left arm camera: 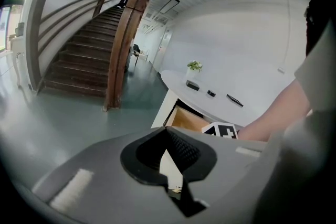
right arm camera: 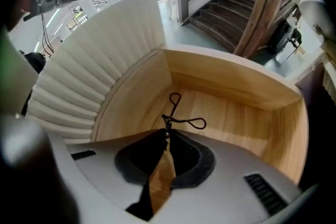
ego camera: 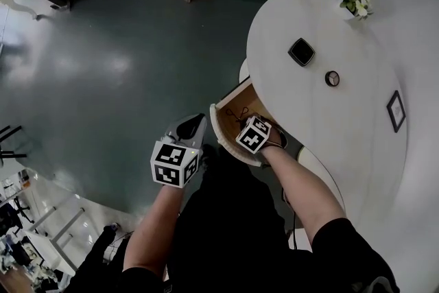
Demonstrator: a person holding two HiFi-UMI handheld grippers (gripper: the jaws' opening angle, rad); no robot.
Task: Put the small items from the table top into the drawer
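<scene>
The right gripper [right arm camera: 166, 132] is down inside the open drawer [right arm camera: 236, 86], whose floor and walls are pale wood and whose curved front is white and fluted. Its jaws are clenched together, and their tips pinch the hinge end of a small black loop-handled tool [right arm camera: 167, 118]. The tool's two thin wire loops spread away from the jaws over the drawer floor. Whether the loops touch the wood cannot be told.

The left gripper [left arm camera: 165, 148] hangs over the grey-green floor [ego camera: 123, 72], just beside the drawer front and apart from it. Its jaws are pressed shut with nothing between them. They point toward the white table and a wooden staircase [left arm camera: 79, 65] beyond.

In the head view the drawer stands pulled out from under the edge of the round white table [ego camera: 309, 127], on the person's side. Three small items lie on the table top, well apart from the drawer. A black square item [ego camera: 302, 51] lies nearest the far edge. A small round item [ego camera: 332, 78] lies just beside it. A flat black frame-like rectangle [ego camera: 396, 110] lies further right. A small potted plant with white flowers [ego camera: 355, 3] stands at the table's far rim. The person's bare forearms reach down to both grippers.
</scene>
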